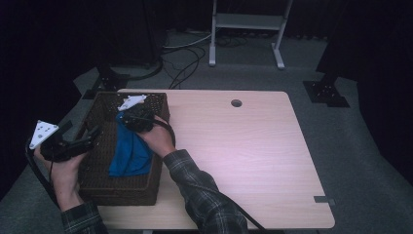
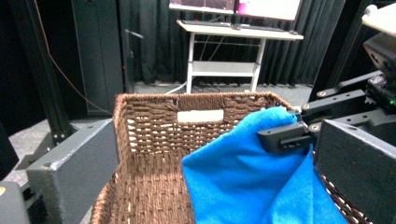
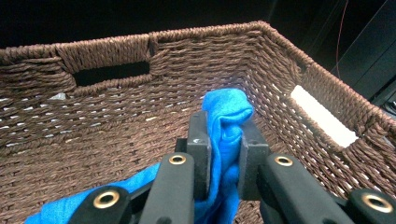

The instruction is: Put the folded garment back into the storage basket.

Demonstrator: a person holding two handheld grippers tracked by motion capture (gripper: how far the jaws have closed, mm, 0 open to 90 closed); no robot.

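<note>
A brown wicker basket (image 1: 122, 192) stands on the table's left end. A blue cloth (image 1: 129, 156) lies partly inside it, and one end is raised. My right gripper (image 1: 136, 119) is over the basket's far half, shut on that raised end. In the right gripper view the cloth (image 3: 226, 112) is pinched between the pads of my right gripper (image 3: 224, 158), above the woven wall (image 3: 93, 116). My left gripper (image 1: 91, 137) hovers at the basket's left rim, open. In the left gripper view its jaws stand wide apart (image 2: 219, 140), pressing on nothing, with the cloth (image 2: 243, 186) and the basket (image 2: 196, 98) ahead.
Light wooden tabletop (image 1: 234, 146) stretches to the right of the basket, with a round cable hole (image 1: 236, 103) near the far edge. Beyond the table are a white stand (image 1: 246, 22), floor cables (image 1: 182, 58) and dark curtains.
</note>
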